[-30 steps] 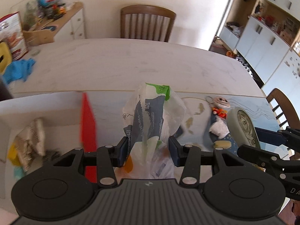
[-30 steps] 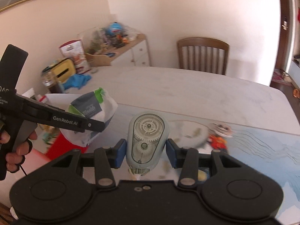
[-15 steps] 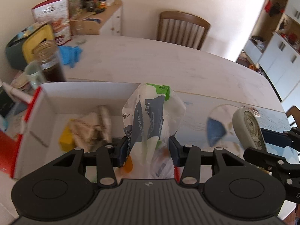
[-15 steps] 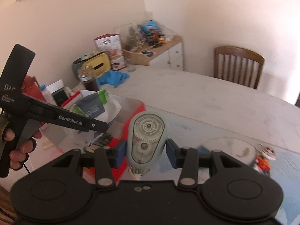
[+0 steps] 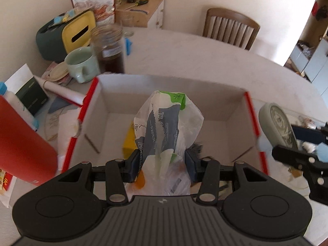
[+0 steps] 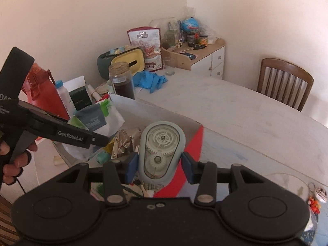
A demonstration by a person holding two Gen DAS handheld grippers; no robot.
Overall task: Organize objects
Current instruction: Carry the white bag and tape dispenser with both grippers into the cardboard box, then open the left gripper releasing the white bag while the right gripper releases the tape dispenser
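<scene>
My left gripper (image 5: 162,164) is shut on a crumpled white, grey and green plastic bag (image 5: 166,127), held over the open white box with red edges (image 5: 207,86). That bag (image 6: 96,121) and the left gripper's black body (image 6: 67,133) show at the left of the right wrist view. My right gripper (image 6: 160,166) is shut on a pale blue-grey correction tape dispenser (image 6: 161,149) with gears visible inside, above the box's red corner (image 6: 196,143). The dispenser (image 5: 276,123) appears at the right edge of the left wrist view. Crumpled wrappers (image 6: 125,141) lie in the box.
Left of the box stand a red bottle (image 5: 22,141), a green mug (image 5: 82,63), a dark jar (image 5: 110,49) and a yellow-fronted tissue box (image 5: 78,34). Blue gloves (image 6: 151,80) lie on the white table (image 6: 246,110). A wooden chair (image 6: 285,82) stands behind it. Small items (image 6: 315,196) remain at right.
Both grippers have swung left with their loads, from over the blue mat to over the box. The clutter at the table's left end has come into view.
</scene>
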